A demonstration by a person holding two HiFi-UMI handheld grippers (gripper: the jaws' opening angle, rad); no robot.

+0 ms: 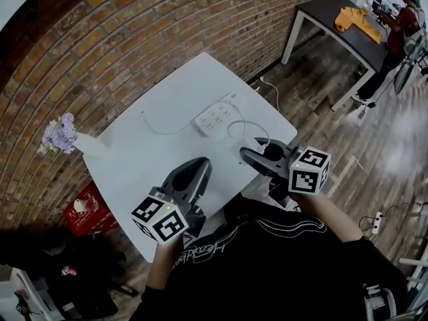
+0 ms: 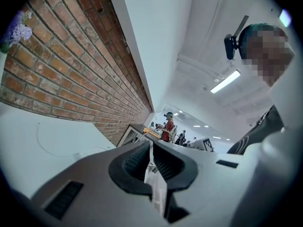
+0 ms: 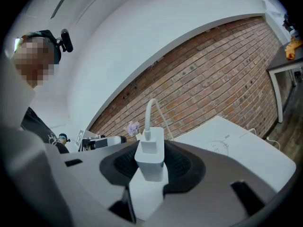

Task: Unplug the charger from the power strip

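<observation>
The white power strip (image 1: 215,117) lies on the white table (image 1: 147,146) near its far right side, with its own thin cord trailing left. My right gripper (image 1: 259,154) is shut on the white charger (image 3: 150,151), held off the strip at the table's near right edge. The charger's white cable (image 3: 150,109) rises from its top, and in the head view the cable (image 1: 242,124) loops back toward the strip. My left gripper (image 1: 196,168) hovers over the near middle of the table. Its jaws are shut with nothing between them (image 2: 150,148).
A white vase of purple flowers (image 1: 61,136) stands at the table's left corner against the brick wall (image 1: 167,25). A red box (image 1: 85,209) sits on the floor to the left. A dark table (image 1: 334,19) with an orange cloth (image 1: 354,20) and a person (image 1: 404,22) are at the far right.
</observation>
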